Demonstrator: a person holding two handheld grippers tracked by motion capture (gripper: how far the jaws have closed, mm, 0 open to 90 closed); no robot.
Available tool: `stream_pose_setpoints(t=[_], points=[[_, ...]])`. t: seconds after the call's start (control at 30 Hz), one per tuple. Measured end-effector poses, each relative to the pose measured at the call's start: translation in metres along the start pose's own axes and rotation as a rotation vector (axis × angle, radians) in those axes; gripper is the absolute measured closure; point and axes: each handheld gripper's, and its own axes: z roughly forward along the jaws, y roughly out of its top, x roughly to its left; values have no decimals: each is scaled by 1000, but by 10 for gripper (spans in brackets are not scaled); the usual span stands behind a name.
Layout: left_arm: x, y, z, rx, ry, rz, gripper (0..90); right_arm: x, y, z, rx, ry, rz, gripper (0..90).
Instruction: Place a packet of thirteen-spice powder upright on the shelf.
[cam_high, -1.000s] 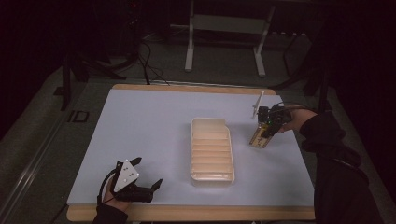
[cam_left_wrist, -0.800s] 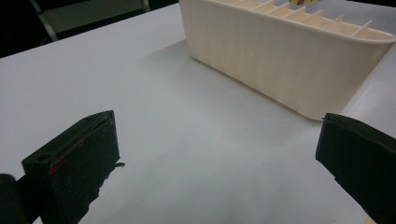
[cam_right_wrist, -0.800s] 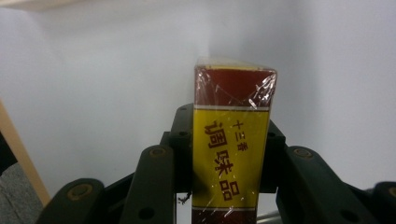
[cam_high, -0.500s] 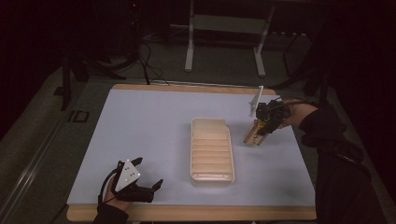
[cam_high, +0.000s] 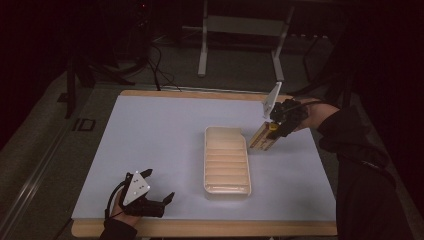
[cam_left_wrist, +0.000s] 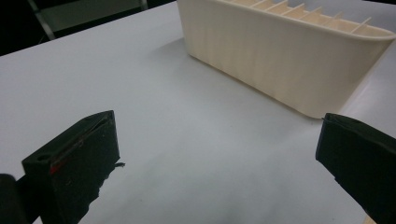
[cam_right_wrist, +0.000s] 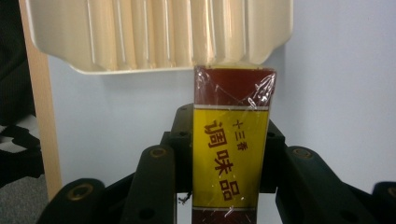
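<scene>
A slim box, yellow with dark red ends and clear wrap, hangs tilted above the table. My right gripper is shut on its long sides. The box's lower end points toward the far right corner of a cream ribbed tray in the middle of the white table. My left gripper rests near the front left edge, open with nothing between its jaws. In the left gripper view the tray's side wall stands a short way ahead.
The white tabletop has a wooden rim along its front. A dark sleeve reaches in from the right. A metal stand and cables lie on the dark floor beyond the far edge.
My right gripper has lifted the box off the table and carried it a little left toward the tray's far corner. My left gripper has stayed put.
</scene>
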Motion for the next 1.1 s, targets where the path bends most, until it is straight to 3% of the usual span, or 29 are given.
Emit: stream_pose_setpoints(t=[0.2,0.23,0.43,0.5,0.63,0.77,0.8,0.9,1.1], points=[[0,0,0,0,-3,5,0,0,9,-2,-47,-3,-22,680],[0,0,0,-2,-6,6,0,1,14,-4,-90,-13,-41,679],[-1,-1,-1,-3,-10,7,0,1,24,-4,-142,-9,-78,679],[-1,-1,-1,-4,-12,7,0,-1,29,-3,-183,-7,-101,679],[-1,-2,-1,-4,-15,7,0,-2,33,1,-192,-21,-113,679],[-1,-2,-1,-1,-17,9,0,-7,35,5,-224,-51,-119,678],[-1,-2,-1,-1,-18,9,0,-11,36,9,-255,-48,-139,678],[-1,-2,-1,1,-19,10,0,-15,39,15,-253,-46,-166,678],[-1,-3,-1,3,-24,9,0,-32,40,33,-267,-54,-146,679]])
